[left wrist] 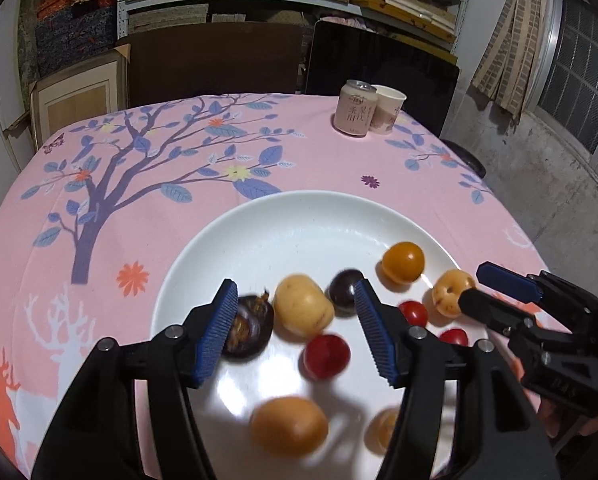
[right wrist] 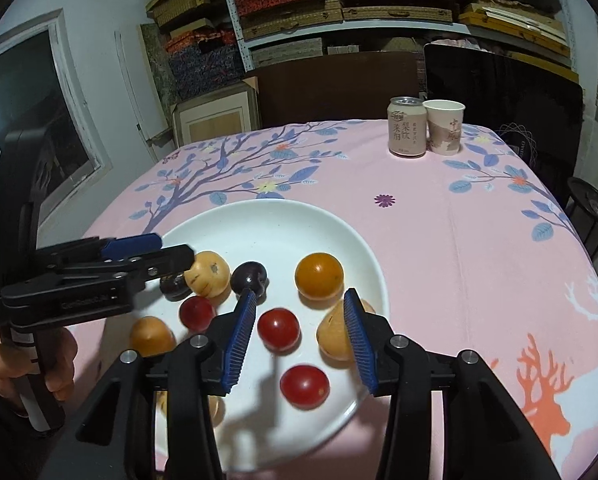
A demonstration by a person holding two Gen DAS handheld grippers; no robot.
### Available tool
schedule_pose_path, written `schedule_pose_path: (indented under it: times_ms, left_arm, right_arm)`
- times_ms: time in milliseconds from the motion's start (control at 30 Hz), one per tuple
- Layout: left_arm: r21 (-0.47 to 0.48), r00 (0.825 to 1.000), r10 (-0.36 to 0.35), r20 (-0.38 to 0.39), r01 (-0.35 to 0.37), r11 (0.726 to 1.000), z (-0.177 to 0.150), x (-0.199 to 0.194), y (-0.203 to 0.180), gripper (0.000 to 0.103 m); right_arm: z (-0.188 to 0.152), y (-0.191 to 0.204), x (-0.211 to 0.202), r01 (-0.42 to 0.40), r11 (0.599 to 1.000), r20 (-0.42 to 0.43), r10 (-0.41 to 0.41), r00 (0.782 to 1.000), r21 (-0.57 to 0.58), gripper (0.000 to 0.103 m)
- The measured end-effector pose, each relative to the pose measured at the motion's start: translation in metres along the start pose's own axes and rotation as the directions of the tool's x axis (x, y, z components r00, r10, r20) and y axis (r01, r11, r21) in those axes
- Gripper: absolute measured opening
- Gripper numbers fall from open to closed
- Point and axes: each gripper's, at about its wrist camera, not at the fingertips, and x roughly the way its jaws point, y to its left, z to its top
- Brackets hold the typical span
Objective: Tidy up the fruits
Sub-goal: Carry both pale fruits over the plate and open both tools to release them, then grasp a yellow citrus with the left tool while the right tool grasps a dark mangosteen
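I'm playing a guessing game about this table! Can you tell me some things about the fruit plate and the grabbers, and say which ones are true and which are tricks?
1. The fruits lie on a round white plate. True.
2. The left gripper is squeezing the pale yellow fruit. False: its jaws are open and hold nothing.
3. A pink drink can stands right beside a paper cup. True.
4. The can and cup are on the plate. False: they stand on the pink tree-patterned tablecloth, at the far side of the table.
5. The right gripper is open, with a small red tomato seen between its blue pads. True.
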Motion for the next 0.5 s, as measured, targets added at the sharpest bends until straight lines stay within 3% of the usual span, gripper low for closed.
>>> schedule_pose_path:
  times_ms: [500]
  left_arm:
    - [0.052,0.999,-0.048,-0.002,0.048,0.998,-0.15,-0.113,-0.009,0.066]
  right_arm:
    - [-0.113,0.02,-0.08,-0.085,0.994,-0.016,0.086,0.996,0.072,0.048]
